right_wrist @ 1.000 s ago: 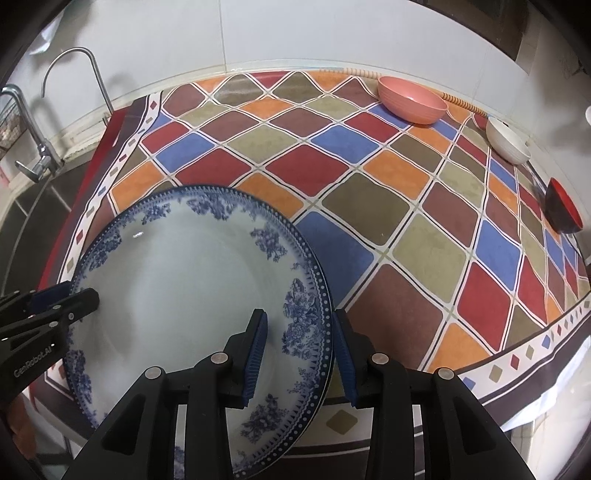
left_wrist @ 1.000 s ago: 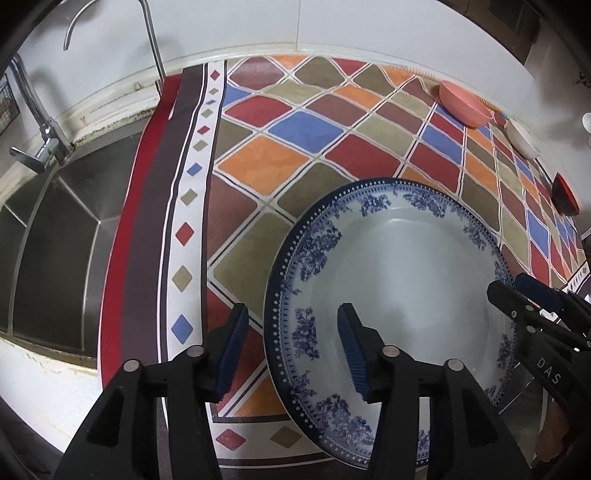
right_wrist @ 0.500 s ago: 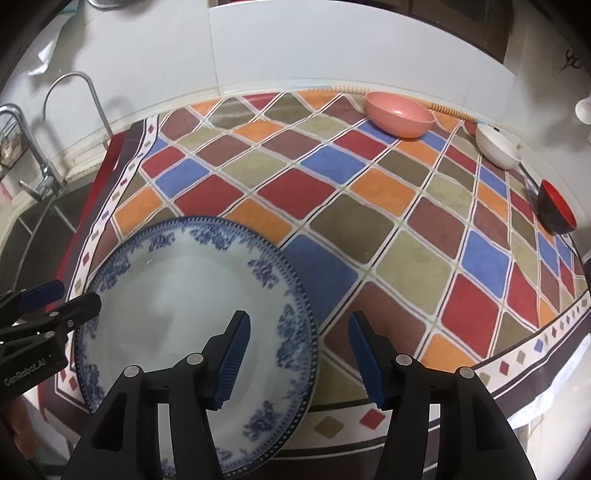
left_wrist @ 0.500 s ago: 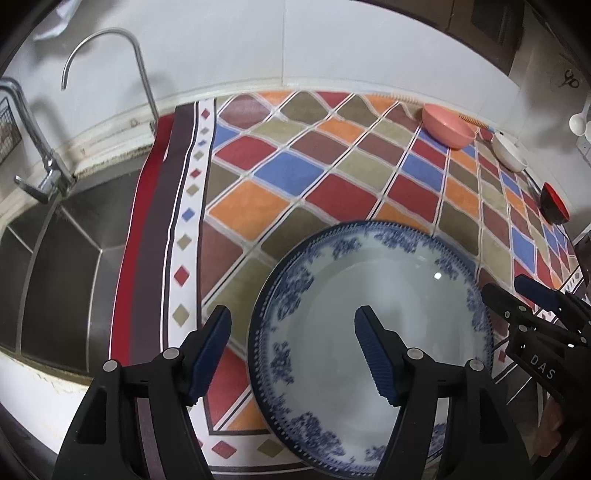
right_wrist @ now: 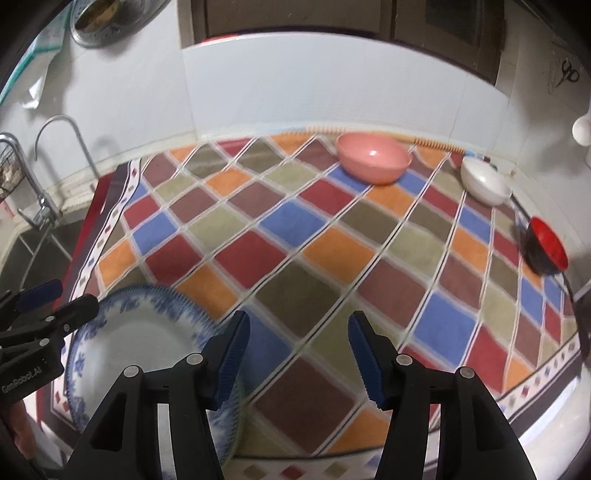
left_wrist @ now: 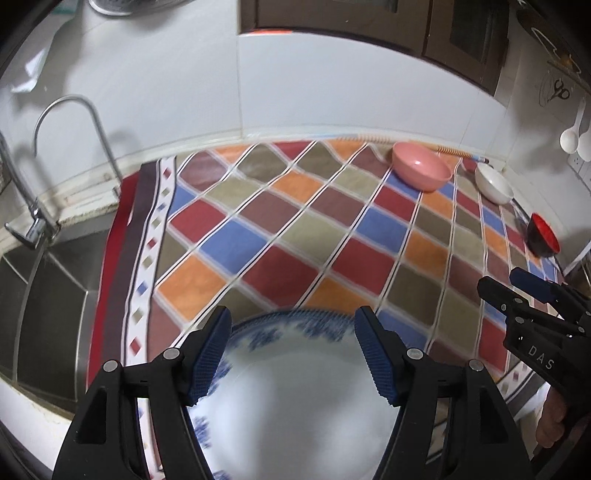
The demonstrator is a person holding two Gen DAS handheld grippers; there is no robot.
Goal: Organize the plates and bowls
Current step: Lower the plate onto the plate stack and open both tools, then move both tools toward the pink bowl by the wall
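A large white plate with a blue floral rim (left_wrist: 295, 387) lies flat on the chequered mat (left_wrist: 295, 236) near the counter's front edge. My left gripper (left_wrist: 293, 317) hovers open above its far rim, touching nothing. In the right wrist view the plate (right_wrist: 140, 343) sits to the lower left, and my right gripper (right_wrist: 299, 321) is open over bare mat beside it. Along the back and right of the mat stand a pink bowl (right_wrist: 373, 158), a white bowl (right_wrist: 484, 184) and a bowl that is red inside and black outside (right_wrist: 545, 251).
A steel sink (left_wrist: 44, 295) with a curved faucet (left_wrist: 74, 122) lies left of the mat. White ladles (left_wrist: 570, 136) hang on the right wall. A metal colander (right_wrist: 110, 18) sits high at the back left. The tiled wall closes the back.
Both grippers let go of the plate's rim, opened wider, and rose and pulled back. The plate stays flat on the mat and now sits lower in both views.
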